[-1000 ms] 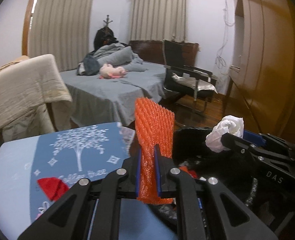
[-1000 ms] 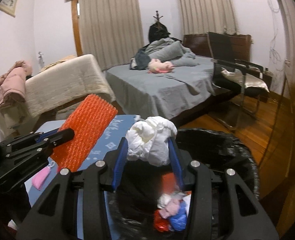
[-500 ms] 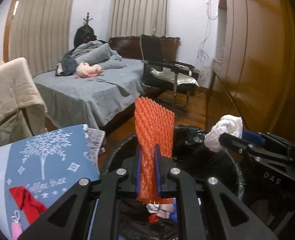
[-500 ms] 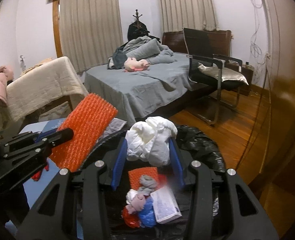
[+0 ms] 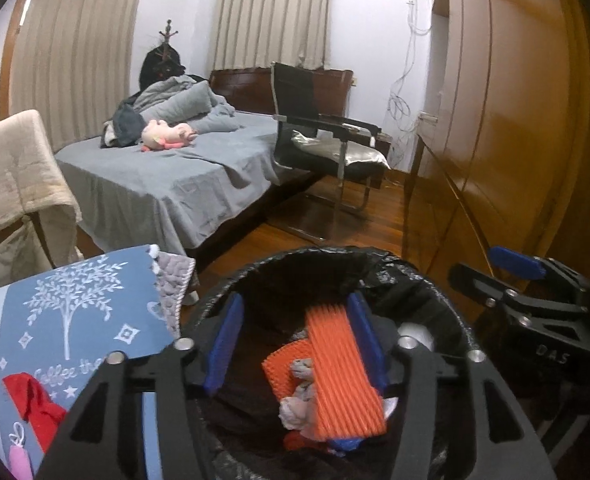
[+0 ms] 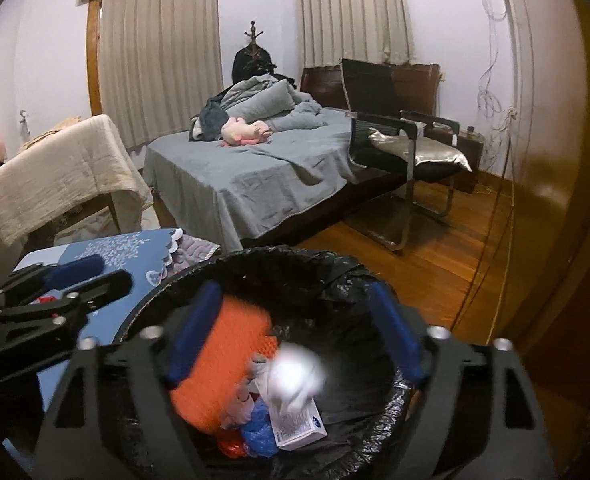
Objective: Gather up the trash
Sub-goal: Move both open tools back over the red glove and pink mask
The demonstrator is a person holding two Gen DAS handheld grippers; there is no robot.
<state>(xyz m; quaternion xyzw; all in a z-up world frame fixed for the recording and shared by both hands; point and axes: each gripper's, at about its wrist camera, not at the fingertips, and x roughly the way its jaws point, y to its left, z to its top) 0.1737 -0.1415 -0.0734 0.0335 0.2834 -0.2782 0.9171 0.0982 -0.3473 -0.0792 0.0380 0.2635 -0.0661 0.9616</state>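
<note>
Our left gripper (image 5: 301,350) and right gripper (image 6: 295,332) jaws are opening, clamping nothing; ribbed orange mesh (image 5: 345,376) and blurred white wad (image 6: 295,376) sit at six o'clock inside the bin (image 6: 335,268).

dim, fisheye-warped, motion blur below

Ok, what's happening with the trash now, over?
Both grippers opening over the bin. Orange foam sheet and white wad dropping in. Nothing in the way.

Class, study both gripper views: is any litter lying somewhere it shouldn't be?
Yes. A crumpled red scrap and a small pink item lie on the blue tree-print tablecloth, outside the black-lined trash bin, where the other litter sits.
</note>
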